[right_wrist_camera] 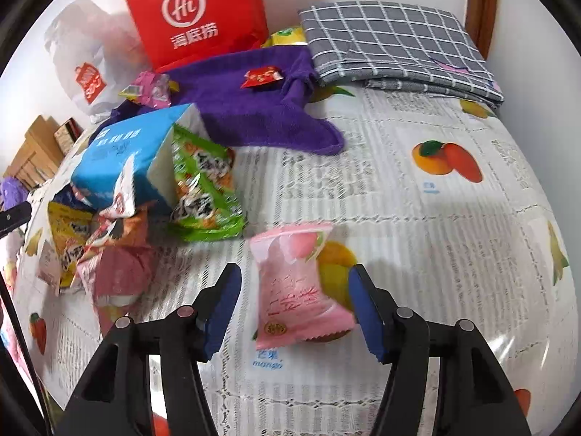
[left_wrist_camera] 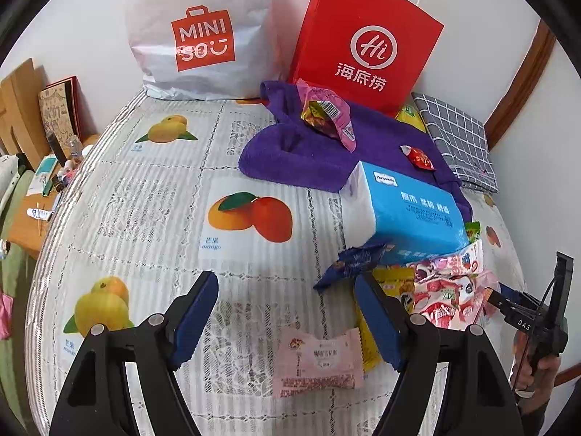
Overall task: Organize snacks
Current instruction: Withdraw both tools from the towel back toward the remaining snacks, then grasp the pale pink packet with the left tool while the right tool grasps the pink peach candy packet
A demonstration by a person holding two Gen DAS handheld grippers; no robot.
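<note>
Mostly the sorting looks barely begun, judging by how things lie. A loose heap of snacks (right_wrist_camera: 98,239) sits crowded against the blue tissue pack (right_wrist_camera: 127,156), with a green seaweed packet (right_wrist_camera: 203,189) leaning on the pack's right side, and two more wrappers lie far off on the purple towel (right_wrist_camera: 247,112): a small red one (right_wrist_camera: 262,75) and a crumpled pink one (right_wrist_camera: 152,89). Neither the red paper bag (left_wrist_camera: 366,47) nor the white shopping bag (left_wrist_camera: 199,32), both standing against the far wall, shows anything put into it, though their insides are hidden. The right gripper (right_wrist_camera: 294,309) is spread, its blue pads clear on either side of a pink peach packet (right_wrist_camera: 297,283) that lies flat on the fruit-print tablecloth (right_wrist_camera: 417,225); nothing is pinched. The left gripper (left_wrist_camera: 287,319) is likewise released and empty, with a pale pink packet (left_wrist_camera: 319,359) lying just beyond and below its span, near the right pad. For room, the tablecloth is bare across the right half in the right wrist view and across the near-left in the left wrist view, so a cleared row could go there. The left table edge drops toward a cluttered wooden shelf (left_wrist_camera: 32,218), the folded grey check cloth (right_wrist_camera: 395,43) takes the far-right corner, and the wall closes off the far side.
</note>
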